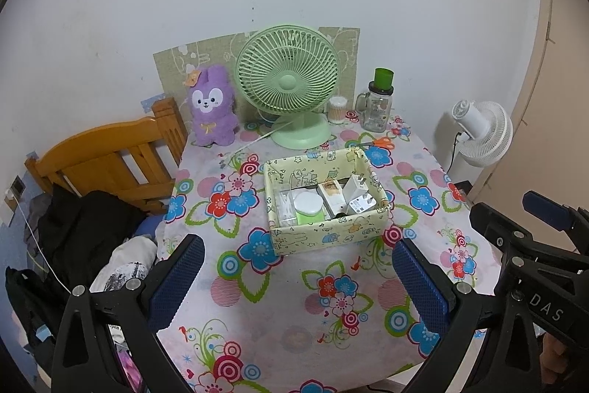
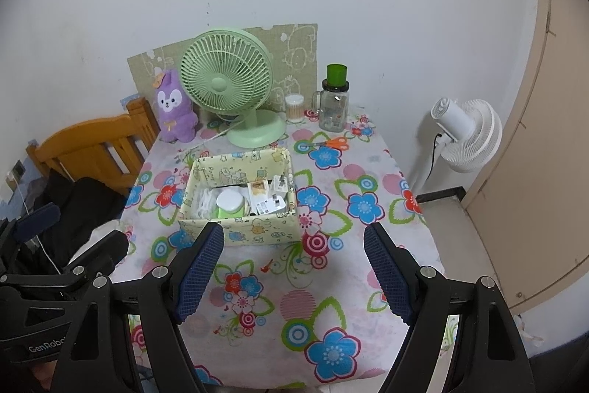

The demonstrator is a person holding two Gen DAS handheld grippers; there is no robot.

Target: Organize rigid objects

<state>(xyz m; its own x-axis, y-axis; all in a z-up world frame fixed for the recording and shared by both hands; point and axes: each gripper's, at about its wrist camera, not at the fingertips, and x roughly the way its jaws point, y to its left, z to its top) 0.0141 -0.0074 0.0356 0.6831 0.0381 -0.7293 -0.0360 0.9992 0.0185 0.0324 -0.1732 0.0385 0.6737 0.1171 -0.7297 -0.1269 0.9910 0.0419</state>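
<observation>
Storage box sits mid-table, in front of green fan; chargers and a round tin inside. Left gripper and right gripper both spread wide, empty, short of the box's near wall.

Flowered table: box, fan.

A home bedroom: a wooden bed frame with clothes heaped beside it stands next to a table under a flowered cloth. On it sit a purple plush toy, a green desk fan and a jar. A white floor fan stands by the wall.
</observation>
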